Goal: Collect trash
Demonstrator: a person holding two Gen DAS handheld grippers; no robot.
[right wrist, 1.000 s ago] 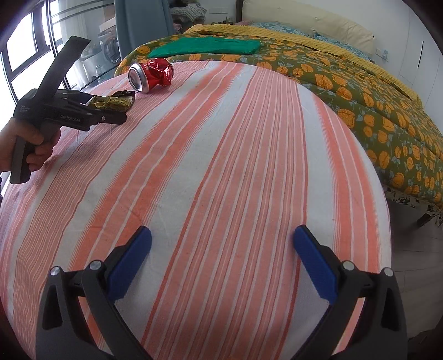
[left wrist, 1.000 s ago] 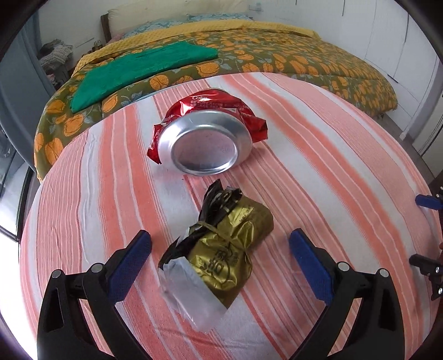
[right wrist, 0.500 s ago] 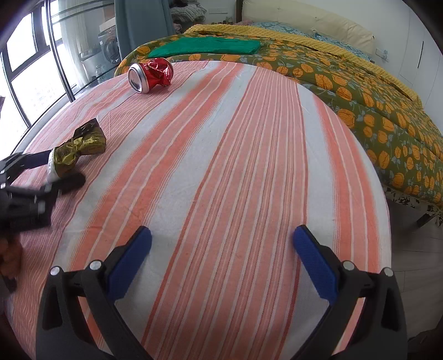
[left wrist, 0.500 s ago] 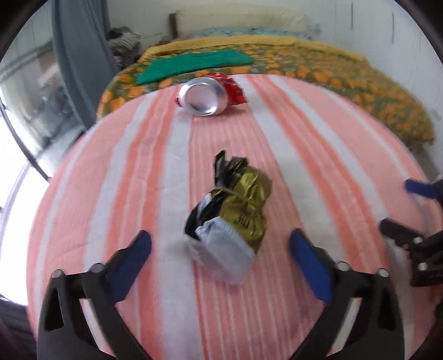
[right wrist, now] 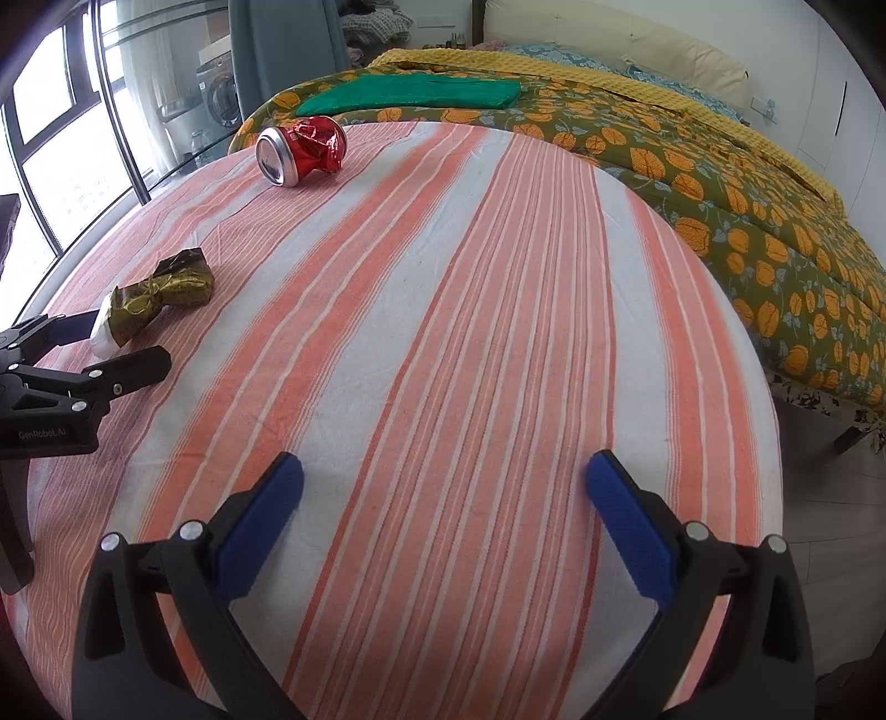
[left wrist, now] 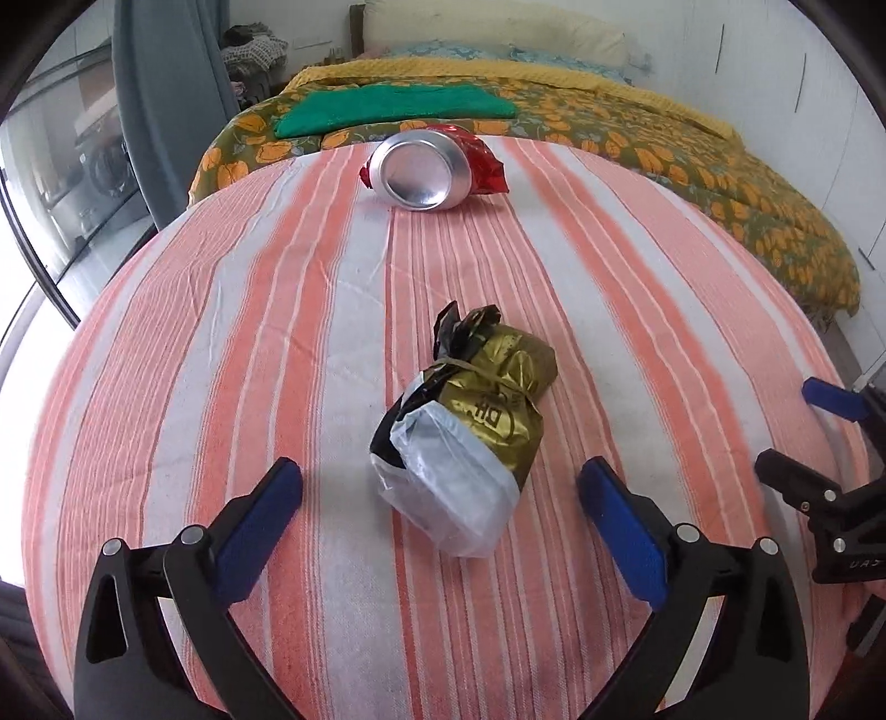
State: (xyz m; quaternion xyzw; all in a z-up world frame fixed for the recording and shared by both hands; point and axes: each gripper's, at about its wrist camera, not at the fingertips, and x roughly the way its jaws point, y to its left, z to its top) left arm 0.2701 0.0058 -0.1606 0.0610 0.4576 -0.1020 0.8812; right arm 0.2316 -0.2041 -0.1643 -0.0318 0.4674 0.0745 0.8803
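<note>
Left wrist view: nothing is collected yet. The left gripper [left wrist: 440, 493] is held with fingers spread around the gold wrapper [left wrist: 470, 421] on the table [left wrist: 221, 332]; beyond the wrapper lies the crushed can [left wrist: 429, 169]. The right gripper [right wrist: 443, 487], also spread, holds nothing.

Home bedroom | bed [right wrist: 720, 183] with orange-flower quilt at 1 o'clock | cream pillow [right wrist: 620, 50] by the wall at 12 | washing machine [right wrist: 219, 102] behind glass at 11 | big window [right wrist: 50, 133] at 10
</note>
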